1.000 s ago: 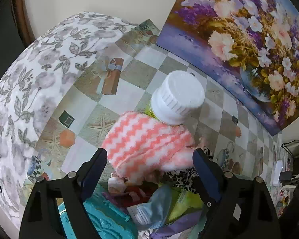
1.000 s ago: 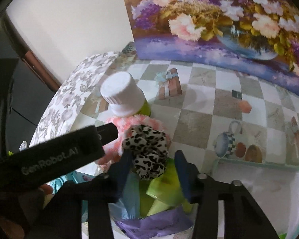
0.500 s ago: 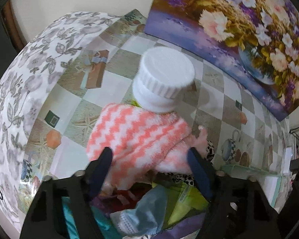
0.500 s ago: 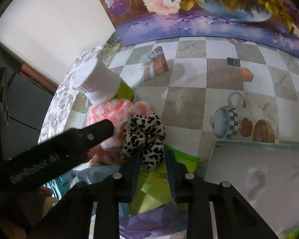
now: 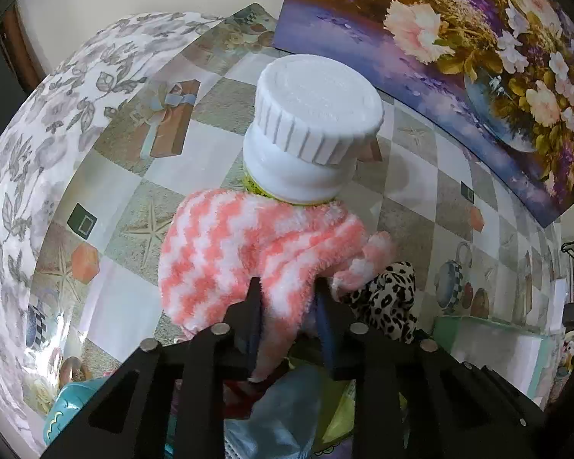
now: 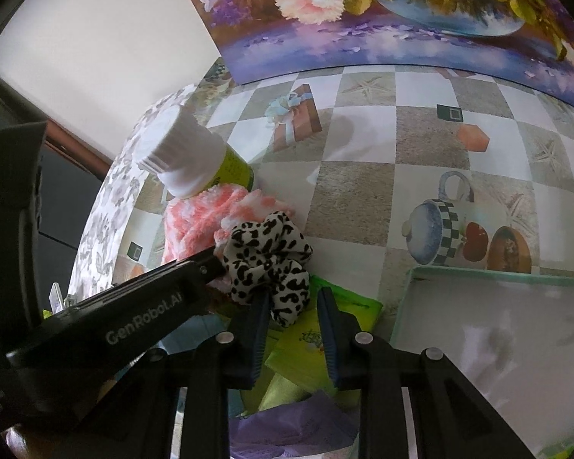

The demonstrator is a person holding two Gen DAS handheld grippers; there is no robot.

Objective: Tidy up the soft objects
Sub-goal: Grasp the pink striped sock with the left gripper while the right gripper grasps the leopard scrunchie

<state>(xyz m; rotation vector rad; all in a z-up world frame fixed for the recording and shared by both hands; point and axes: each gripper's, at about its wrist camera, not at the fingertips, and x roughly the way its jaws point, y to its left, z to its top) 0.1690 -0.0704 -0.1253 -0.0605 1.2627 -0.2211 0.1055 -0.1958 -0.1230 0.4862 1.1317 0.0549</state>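
since both tools have their jaws drawn in on fabric, the step in hand looks like lifting two soft pieces off the pile.
left gripper: jaws closing, pinching a fold of the pink-and-white fuzzy sock.
right gripper: narrowed on the lower edge of the leopard scrunchie.
where they lie: touching each other, sock against the white-capped bottle.
advice: lift straight, apart, so neither drags or tips the bottle.
likely target: the pale tray, just beside.
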